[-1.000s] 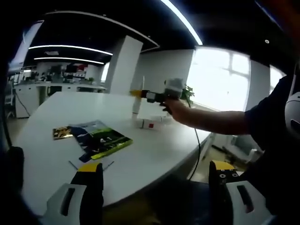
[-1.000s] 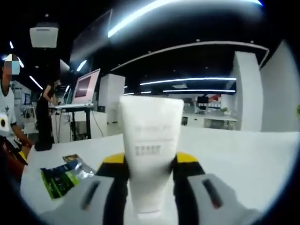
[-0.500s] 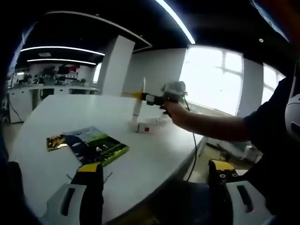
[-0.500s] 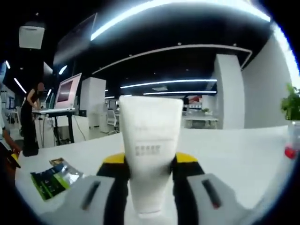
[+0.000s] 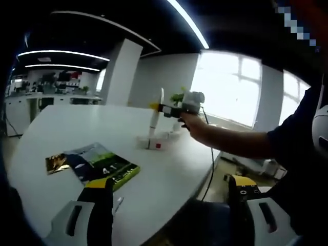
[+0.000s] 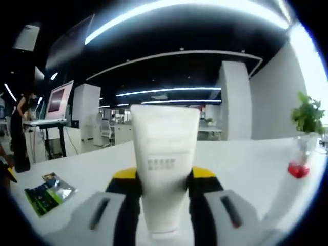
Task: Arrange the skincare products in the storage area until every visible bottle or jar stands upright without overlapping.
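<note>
A white skincare tube [image 6: 165,154] stands upright between the yellow-tipped jaws of my right gripper [image 6: 165,180], which is shut on it. In the left gripper view the same tube [image 5: 154,124] hangs in my right gripper [image 5: 158,107], held out by a person's hand over the white table [image 5: 61,128], just above a small white box with a red mark [image 5: 152,144]. My left gripper [image 5: 171,192] stays low at the table's near edge, open, with nothing between its jaws.
A green and yellow booklet [image 5: 100,165] lies on the table near my left gripper, seen farther off as the booklet [image 6: 48,187]. A clear bottle with a red base [image 6: 297,156] and a green plant [image 6: 307,114] stand at the right. A person [image 6: 21,128] stands far left by a monitor [image 6: 59,100].
The right gripper has swung round with the tube still clamped, bringing the plant and red-based bottle into view. The left gripper stays open; its view has shifted slightly.
</note>
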A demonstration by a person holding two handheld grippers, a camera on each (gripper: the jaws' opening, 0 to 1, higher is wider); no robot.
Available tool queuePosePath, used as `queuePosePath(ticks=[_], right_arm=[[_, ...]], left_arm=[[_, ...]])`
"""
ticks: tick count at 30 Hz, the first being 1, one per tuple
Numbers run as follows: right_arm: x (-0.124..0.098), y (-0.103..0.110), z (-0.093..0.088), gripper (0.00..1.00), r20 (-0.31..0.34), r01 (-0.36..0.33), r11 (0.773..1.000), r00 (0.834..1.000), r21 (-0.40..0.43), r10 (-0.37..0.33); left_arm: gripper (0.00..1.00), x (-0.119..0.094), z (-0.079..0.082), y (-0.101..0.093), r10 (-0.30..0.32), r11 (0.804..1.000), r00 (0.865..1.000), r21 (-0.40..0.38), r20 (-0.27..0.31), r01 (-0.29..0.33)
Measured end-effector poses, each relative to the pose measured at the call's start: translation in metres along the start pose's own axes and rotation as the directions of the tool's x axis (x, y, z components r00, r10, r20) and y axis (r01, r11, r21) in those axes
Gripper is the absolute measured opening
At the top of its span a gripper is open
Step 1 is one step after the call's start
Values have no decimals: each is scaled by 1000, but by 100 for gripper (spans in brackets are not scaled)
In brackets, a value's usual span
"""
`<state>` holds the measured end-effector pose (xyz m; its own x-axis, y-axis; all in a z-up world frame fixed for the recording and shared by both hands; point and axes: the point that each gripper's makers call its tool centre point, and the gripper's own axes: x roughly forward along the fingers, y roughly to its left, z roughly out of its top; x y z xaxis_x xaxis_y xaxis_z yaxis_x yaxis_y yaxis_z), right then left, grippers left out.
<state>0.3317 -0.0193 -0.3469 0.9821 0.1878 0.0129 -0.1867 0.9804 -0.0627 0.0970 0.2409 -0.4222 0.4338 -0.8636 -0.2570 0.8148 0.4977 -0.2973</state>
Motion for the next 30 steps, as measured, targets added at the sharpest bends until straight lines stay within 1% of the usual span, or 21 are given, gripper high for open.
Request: queuePosePath(ticks=[7,11,15,22,29,30], right_arm=[[-6,-21,-4,36,-16,75,997,997,-5,-75],[-13,-34,-2,36,-7,126,992,992,5,-126],[-16,-51,-2,36,-13,174,985,985,-2,-174],[-20,-71,-3,36,-22,226,974,974,-8,-227],[-21,-89,0,36,-31,262,965,964,-28,-263],[-23,-88,1,36,-34,267,963,963,-31,-268]], left_arm=[[95,1,2,4,-23,1000,1000,-5,4,23],[95,0,2,11,-24,1000,1000,4,-4,24],[95,1,5,11,-43,999,999,1,5,43],[95,4,6,17,-67,998,998,0,6,67],[95,2,9,22,-70,998,997,3,10,70],[95,2,9,23,-69,998,998,2,10,69]])
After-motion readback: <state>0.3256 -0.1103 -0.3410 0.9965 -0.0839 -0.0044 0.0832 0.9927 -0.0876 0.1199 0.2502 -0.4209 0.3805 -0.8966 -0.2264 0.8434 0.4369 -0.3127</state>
